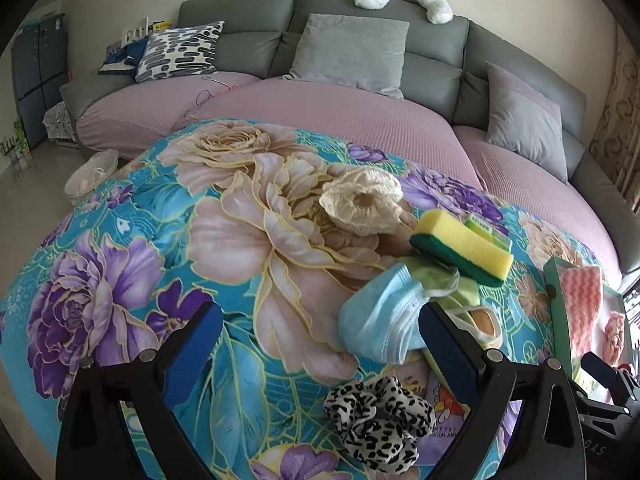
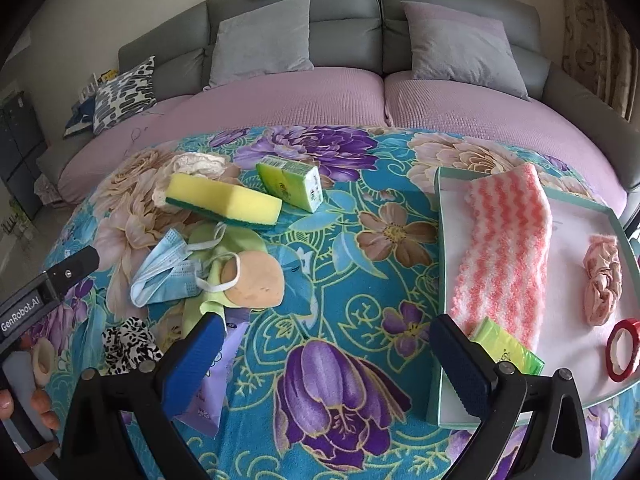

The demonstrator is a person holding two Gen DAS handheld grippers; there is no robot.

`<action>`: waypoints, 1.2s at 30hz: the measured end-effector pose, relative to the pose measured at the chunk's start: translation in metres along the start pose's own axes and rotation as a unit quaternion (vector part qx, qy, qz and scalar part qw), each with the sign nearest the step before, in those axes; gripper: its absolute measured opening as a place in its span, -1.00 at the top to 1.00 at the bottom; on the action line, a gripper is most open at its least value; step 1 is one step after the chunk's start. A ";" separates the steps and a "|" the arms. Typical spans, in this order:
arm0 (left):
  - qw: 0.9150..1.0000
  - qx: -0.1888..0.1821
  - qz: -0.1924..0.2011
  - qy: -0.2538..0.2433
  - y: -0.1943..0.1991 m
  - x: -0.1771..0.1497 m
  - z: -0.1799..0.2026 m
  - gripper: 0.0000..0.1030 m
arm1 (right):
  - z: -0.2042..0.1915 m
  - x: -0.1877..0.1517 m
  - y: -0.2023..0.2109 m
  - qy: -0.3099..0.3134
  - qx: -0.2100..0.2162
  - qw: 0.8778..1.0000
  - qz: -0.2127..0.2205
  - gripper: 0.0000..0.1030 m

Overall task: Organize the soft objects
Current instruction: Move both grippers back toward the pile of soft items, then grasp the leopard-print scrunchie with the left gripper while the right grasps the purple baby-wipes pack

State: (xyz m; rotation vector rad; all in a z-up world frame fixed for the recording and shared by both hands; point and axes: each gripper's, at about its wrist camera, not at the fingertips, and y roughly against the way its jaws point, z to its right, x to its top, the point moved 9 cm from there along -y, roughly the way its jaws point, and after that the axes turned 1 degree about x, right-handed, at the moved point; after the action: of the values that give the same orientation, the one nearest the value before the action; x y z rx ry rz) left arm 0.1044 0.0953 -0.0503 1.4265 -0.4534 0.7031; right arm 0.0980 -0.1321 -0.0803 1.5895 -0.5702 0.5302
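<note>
Sofa [image 2: 280,96] cushions sit behind a floral blanket [image 2: 340,280] that hides whatever surface carries the things. A shallow tray [image 2: 446,240], cut off at right, holds a pink striped cloth [image 2: 508,256], a pink scrunchie [image 2: 602,284], a tissue pack [image 2: 508,354] and a tape roll [image 2: 620,350]. Outside it lie a yellow sponge [image 2: 224,200], blue mask [image 1: 380,320] and spotted scrunchie [image 1: 380,420]. Left gripper [image 1: 320,344] and right gripper [image 2: 324,356] both gape wide, empty.

The right tongs [image 2: 326,354] hang spread and empty over the floral blanket [image 2: 344,280]. The tray [image 2: 444,240] holds a pink striped cloth [image 2: 506,264], pink scrunchie [image 2: 602,284] and red tape roll [image 2: 620,350]. Left lie a yellow sponge [image 2: 224,198] and blue mask [image 2: 168,276].
</note>
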 end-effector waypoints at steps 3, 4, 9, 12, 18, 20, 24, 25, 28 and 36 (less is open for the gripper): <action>1.000 -0.011 -0.006 -0.003 0.000 -0.008 0.004 -0.92 | -0.003 -0.007 0.001 -0.004 0.003 1.000 -0.007 -1.00; 1.000 -0.015 -0.008 -0.006 0.001 -0.011 0.006 -0.92 | -0.003 -0.008 0.003 -0.005 0.005 1.000 -0.007 -1.00; 0.999 -0.029 -0.014 -0.014 0.003 -0.023 0.015 -0.92 | -0.006 -0.020 0.012 -0.006 0.012 1.000 -0.008 -1.00; 0.999 -0.029 -0.015 -0.020 0.004 -0.032 0.018 -0.92 | -0.006 -0.029 0.015 -0.005 0.013 1.000 -0.014 -1.00; 0.998 -0.032 -0.031 -0.041 0.003 -0.048 0.024 -0.92 | -0.008 -0.033 0.021 -0.004 0.022 1.000 -0.011 -1.00; 0.997 -0.039 -0.039 -0.045 0.001 -0.050 0.028 -0.92 | -0.007 -0.032 0.021 -0.006 0.023 1.000 -0.011 -1.00; 0.996 -0.026 -0.060 -0.064 -0.005 -0.056 0.031 -0.92 | -0.002 -0.032 0.017 -0.012 0.019 1.000 -0.015 -1.00; 0.995 -0.026 -0.069 -0.064 -0.008 -0.058 0.031 -0.92 | -0.001 -0.032 0.017 -0.013 0.016 1.000 -0.016 -1.00; 0.995 -0.030 -0.085 -0.053 -0.013 -0.063 0.029 -0.92 | 0.001 -0.033 0.014 -0.015 0.014 1.000 -0.019 -1.00; 0.991 -0.052 -0.102 -0.071 -0.018 -0.072 0.041 -0.54 | 0.000 -0.034 0.006 -0.009 0.011 1.000 -0.028 -1.00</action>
State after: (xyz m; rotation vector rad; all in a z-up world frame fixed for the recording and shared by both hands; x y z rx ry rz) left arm 0.0698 0.0432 -0.1071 1.4067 -0.4408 0.4092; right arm 0.0678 -0.1305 -0.0972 1.6284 -0.5326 0.4826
